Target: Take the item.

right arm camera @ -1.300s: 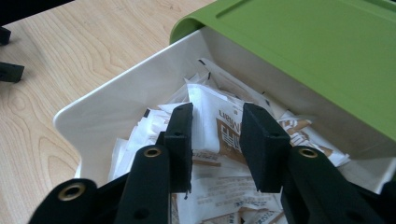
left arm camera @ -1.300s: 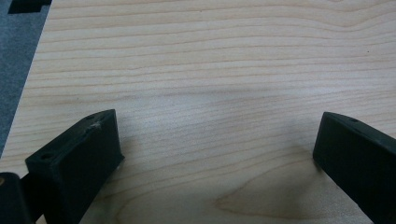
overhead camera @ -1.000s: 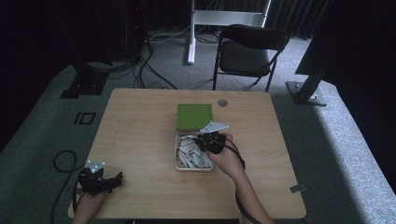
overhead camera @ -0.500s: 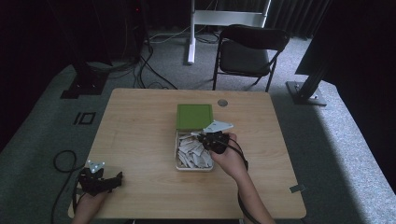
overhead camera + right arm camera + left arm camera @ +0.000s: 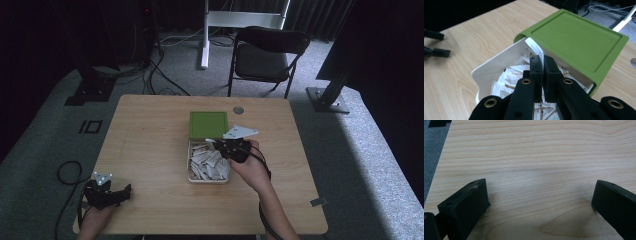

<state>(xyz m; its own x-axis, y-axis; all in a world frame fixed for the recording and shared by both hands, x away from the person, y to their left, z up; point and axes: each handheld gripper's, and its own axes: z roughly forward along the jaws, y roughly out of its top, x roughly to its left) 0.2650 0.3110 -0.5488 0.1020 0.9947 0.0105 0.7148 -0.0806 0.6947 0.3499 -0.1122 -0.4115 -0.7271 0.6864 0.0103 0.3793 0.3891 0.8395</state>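
Note:
A white box (image 5: 190, 166) holding several white paper packets (image 5: 206, 161) sits mid-table, with a green lid (image 5: 207, 125) lying against its far end. My right gripper (image 5: 220, 145) hovers over the box's far right corner. In the right gripper view its jaws (image 5: 543, 59) are shut on one white packet (image 5: 535, 48), which sticks out past the tips toward the lid (image 5: 576, 37). My left gripper (image 5: 125, 190) rests low at the table's front left corner. In the left gripper view it stands wide open (image 5: 541, 192) over bare wood, nothing between its fingers (image 5: 466, 202).
The wooden table (image 5: 150, 130) has a small round grommet (image 5: 238, 109) near its far edge. A black folding chair (image 5: 265, 55) stands behind the table. Cables (image 5: 165, 75) lie on the grey carpet at the back left.
The right gripper has shifted only slightly over the box, still shut on the packet. The left gripper has stayed put.

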